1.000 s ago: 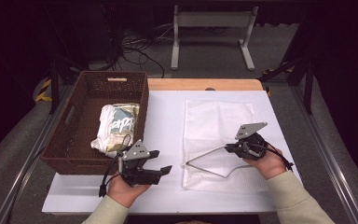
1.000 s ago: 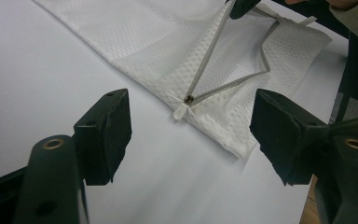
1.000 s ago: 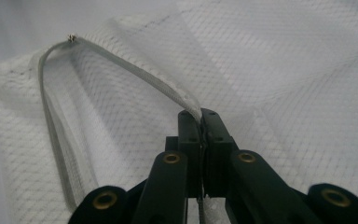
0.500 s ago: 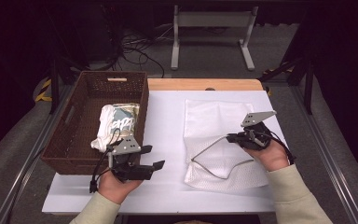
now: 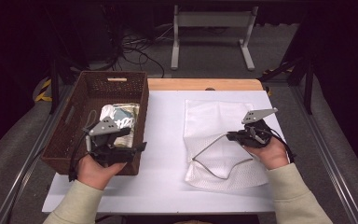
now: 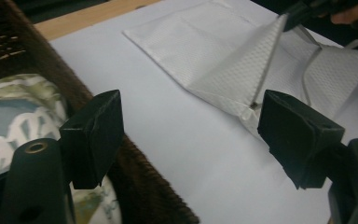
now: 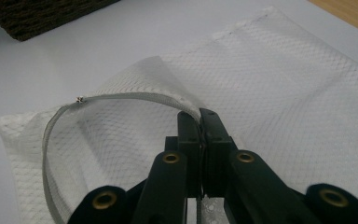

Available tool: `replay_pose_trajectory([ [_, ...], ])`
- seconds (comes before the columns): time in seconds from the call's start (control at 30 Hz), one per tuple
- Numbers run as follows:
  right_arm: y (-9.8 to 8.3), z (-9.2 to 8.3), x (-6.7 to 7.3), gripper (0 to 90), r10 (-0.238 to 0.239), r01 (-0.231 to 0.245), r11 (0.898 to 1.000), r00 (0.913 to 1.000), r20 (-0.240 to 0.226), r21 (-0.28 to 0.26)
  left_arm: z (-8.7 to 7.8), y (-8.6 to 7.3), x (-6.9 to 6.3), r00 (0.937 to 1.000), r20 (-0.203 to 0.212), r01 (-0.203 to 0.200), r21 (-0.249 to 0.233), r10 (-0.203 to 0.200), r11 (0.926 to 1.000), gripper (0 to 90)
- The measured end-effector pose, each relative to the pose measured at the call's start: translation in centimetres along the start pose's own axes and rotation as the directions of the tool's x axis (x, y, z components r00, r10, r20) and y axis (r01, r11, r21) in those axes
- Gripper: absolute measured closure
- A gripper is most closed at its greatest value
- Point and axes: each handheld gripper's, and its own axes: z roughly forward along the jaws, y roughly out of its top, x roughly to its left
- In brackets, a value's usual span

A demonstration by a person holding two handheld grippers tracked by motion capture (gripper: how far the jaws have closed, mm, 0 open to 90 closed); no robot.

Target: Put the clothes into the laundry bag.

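Observation:
A white mesh bag (image 5: 214, 120) lies on the right half of the white table top. My right gripper (image 5: 231, 136) is shut on its grey zipper edge (image 7: 121, 97) and holds that edge lifted, so the mouth gapes. The pinch shows close up in the right gripper view (image 7: 200, 117). My left gripper (image 5: 139, 148) hovers over the front right corner of the brown wicker basket (image 5: 70, 128). Its jaws have just been opening and stand open with nothing between them (image 6: 186, 135). A folded patterned cloth (image 5: 120, 115) lies in the basket.
The basket stands at the left on the white sheet (image 5: 163, 140), whose far edge meets a wooden table edge (image 5: 200, 84). Beyond the table are a metal stand (image 5: 209, 37) and cables on the floor.
My left gripper has risen and moved left from the table front to the basket's corner. The right gripper rose slightly, lifting the bag's zipper edge.

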Motion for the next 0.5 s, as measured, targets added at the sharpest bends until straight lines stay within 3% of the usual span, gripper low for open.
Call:
replay_pose_trajectory([
  [0.07,-0.1,0.0,0.1,87.9,0.000,0.000,1.000,1.0000,0.000,0.001,-0.3,0.4,1.1,0.9995,-0.013,0.027,0.005,-0.027,0.9996,21.6],
  [0.17,-0.1,0.0,0.1,87.9,0.000,0.000,1.000,1.0000,0.000,0.002,-0.5,0.7,2.0,0.9986,-0.039,0.037,0.011,-0.036,0.9993,19.9],
  [0.2,-0.2,0.0,0.1,87.9,0.000,0.000,1.000,1.0000,0.000,0.005,-0.6,1.1,3.3,0.9970,-0.045,0.065,0.018,-0.064,0.9978,18.7],
  [0.23,-0.2,0.0,0.1,87.9,0.000,0.000,1.000,1.0000,0.000,0.005,-0.6,1.1,3.3,0.9970,-0.045,0.065,0.018,-0.064,0.9978,18.2],
  [0.3,-0.3,0.0,0.2,87.9,-0.002,0.002,1.000,1.0000,0.002,0.007,-0.7,1.4,4.8,0.9921,-0.062,0.110,0.020,-0.109,0.9937,17.7],
  [0.5,-0.5,0.0,0.3,87.9,-0.002,0.002,1.000,1.0000,0.005,0.010,-0.5,1.7,6.9,0.9843,-0.109,0.144,0.037,-0.139,0.9889,18.1],
])
